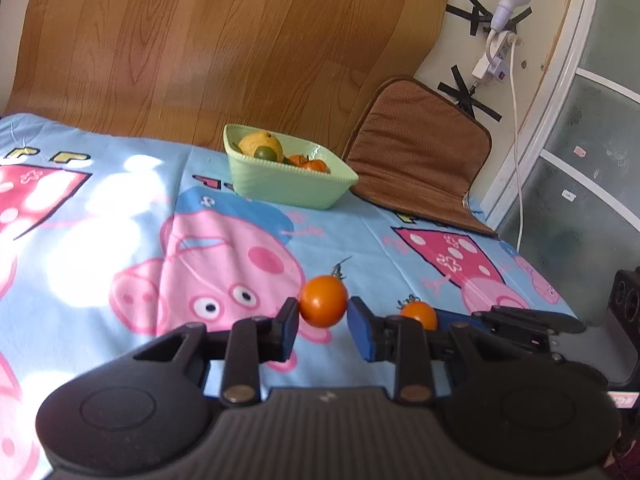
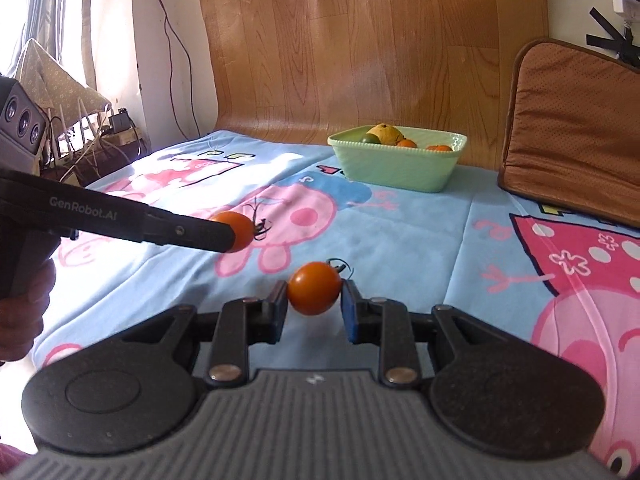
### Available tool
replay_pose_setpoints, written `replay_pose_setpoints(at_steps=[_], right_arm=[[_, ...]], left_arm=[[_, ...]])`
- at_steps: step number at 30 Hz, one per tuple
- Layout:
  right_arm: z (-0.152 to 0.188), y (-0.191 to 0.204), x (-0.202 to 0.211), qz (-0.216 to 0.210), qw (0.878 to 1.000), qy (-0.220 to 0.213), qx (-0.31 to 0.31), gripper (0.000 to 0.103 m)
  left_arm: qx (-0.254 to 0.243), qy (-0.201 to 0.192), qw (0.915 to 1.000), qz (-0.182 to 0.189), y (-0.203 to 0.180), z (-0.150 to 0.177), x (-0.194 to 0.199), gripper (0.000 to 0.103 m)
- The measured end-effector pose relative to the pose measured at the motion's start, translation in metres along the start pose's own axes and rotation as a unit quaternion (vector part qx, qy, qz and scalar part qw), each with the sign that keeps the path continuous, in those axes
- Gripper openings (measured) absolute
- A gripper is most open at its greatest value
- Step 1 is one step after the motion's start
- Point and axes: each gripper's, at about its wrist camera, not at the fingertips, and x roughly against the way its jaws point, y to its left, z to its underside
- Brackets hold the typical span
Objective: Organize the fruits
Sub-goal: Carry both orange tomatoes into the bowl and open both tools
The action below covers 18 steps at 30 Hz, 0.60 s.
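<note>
Pinching an orange tomato point(image 1: 323, 301) apiece, both grippers' jaws grasp it between their tips.

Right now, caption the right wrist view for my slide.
Both grippers hold orange tomatoes before the green bowl.

A home — cartoon bedsheet point(image 1: 360, 240), taped wall socket point(image 1: 500, 46).

Orange tomato point(image 1: 323, 301), pale green bowl point(image 1: 280, 186), blue pig-print blanket point(image 1: 120, 216), brown cushion point(image 1: 420, 160)
</note>
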Motion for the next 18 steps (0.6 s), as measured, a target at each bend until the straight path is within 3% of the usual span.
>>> replay_pose_setpoints(at_steps=[10,18], right_arm=[[-0.074,-0.050,-0.056,0.012,0.999,-0.042,-0.022,0.031],[-0.114,-0.098,-0.127,0.051,0.997,-0.045,-0.029,0.031]], left_arm=[[-0.029,-0.044,0.9986,0.000,0.013,-0.097,-0.061,0.028],[-0.052,-0.009,0.9984,-0.019,0.021,-0.145,-0.160,0.028]])
